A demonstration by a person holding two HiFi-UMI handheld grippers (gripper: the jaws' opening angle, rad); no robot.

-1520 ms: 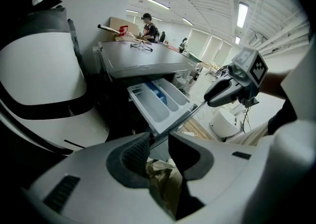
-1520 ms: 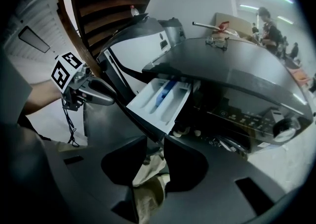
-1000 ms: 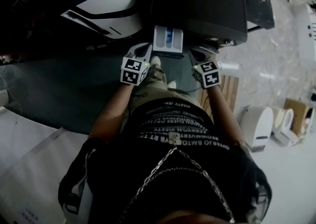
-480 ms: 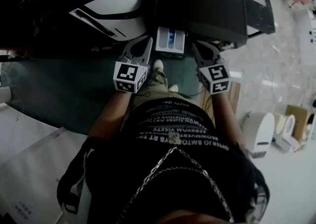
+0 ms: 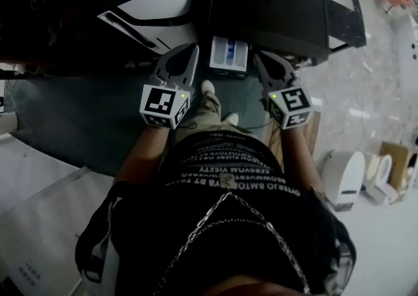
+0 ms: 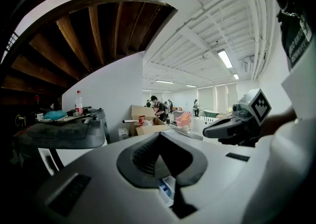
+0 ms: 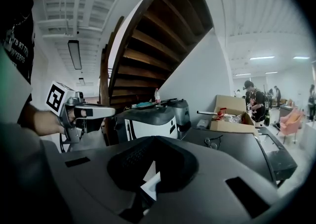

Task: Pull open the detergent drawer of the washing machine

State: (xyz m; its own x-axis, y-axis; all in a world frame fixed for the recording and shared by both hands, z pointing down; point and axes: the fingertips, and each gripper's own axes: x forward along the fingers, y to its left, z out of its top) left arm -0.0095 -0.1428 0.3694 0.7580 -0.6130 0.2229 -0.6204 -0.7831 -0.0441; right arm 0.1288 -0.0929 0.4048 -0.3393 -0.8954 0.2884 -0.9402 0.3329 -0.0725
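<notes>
Two appliances stand side by side at the top of the head view: a washing machine with a flat black top [image 5: 268, 7] on the right and a rounded white machine with black trim [image 5: 153, 0] on the left. A dark grey-green floor mat [image 5: 72, 118] lies in front of both.

The white plastic detergent drawer with blue inner compartments [image 5: 228, 53] projects from the front of the black-topped machine at its left corner. It is in the pulled-out position, with its compartments exposed from above.

The grey two-jaw left gripper [image 5: 188, 51] and the grey two-jaw right gripper [image 5: 261, 59] are held in front of the person's body and point toward the machines. In the head view they flank the drawer, one on each side. Neither touches it.

- Left gripper: jaws fully together, nothing between the pads.
- Right gripper: jaws together, nothing between the pads.

Each gripper carries a white cube with black square markers at its rear: the left cube [image 5: 163, 105] and the right cube [image 5: 290, 105]. One pale shoe [image 5: 209, 85] shows on the mat below the drawer.
</notes>
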